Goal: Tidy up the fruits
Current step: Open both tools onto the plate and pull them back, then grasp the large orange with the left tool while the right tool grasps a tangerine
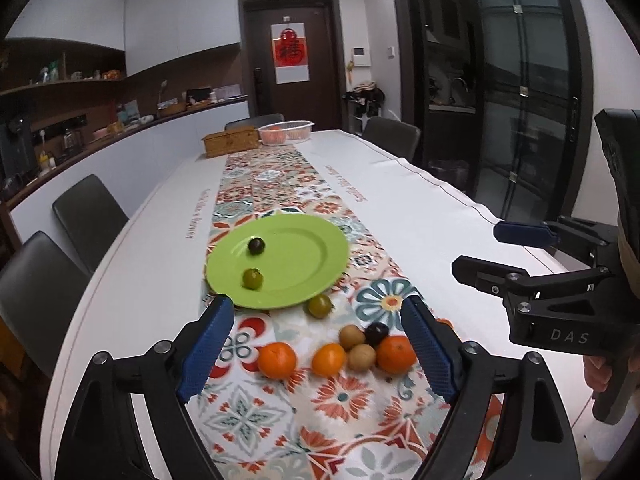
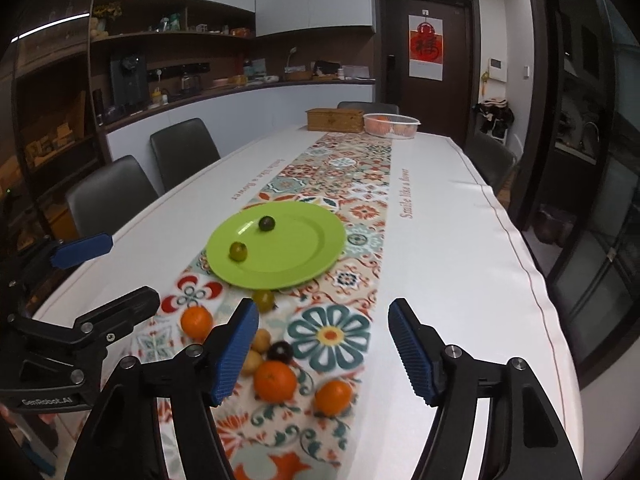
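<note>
A green plate lies on the patterned runner. It holds a dark round fruit and a green one. Just off its near rim sits another green fruit. Closer to me lie three oranges, two small brown fruits and a dark plum. My left gripper hovers open above this cluster, holding nothing. My right gripper is open and empty beside it.
A wicker box and a clear plastic basket of oranges stand at the table's far end. Dark chairs line the left side. A person's hand grips the right tool.
</note>
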{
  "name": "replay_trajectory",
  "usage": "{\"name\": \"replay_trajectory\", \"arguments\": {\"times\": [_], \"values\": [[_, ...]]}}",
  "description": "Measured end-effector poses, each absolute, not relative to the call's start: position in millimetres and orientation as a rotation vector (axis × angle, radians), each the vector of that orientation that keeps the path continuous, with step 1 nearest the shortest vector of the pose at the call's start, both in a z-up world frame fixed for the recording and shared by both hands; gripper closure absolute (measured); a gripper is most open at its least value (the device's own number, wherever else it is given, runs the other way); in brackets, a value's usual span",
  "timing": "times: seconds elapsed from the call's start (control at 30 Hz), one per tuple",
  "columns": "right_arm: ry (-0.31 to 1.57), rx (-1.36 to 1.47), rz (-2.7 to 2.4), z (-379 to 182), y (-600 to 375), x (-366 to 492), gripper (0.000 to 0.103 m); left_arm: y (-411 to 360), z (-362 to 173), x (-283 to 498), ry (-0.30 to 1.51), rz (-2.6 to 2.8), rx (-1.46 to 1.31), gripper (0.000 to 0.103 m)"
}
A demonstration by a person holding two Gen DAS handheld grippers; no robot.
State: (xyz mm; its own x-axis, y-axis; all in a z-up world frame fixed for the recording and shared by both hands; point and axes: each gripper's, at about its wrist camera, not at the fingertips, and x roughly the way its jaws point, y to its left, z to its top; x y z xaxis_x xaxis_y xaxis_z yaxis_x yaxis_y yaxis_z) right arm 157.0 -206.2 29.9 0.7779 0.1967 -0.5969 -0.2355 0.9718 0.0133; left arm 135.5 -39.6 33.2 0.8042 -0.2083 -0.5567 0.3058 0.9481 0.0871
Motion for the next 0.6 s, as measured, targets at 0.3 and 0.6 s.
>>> {"name": "replay_trajectory", "arguments": {"times": [0.3,0.6], "values": [[0.634,-0.138,0.232,15,-215,134,0.035,-59,16,124,0.544,-0.367,0.254,0.017],[0.674,-0.206,0.245,-5,-222,130,0.035,-76,-5,122,0.532,-0.488,0.388,0.022]]}}
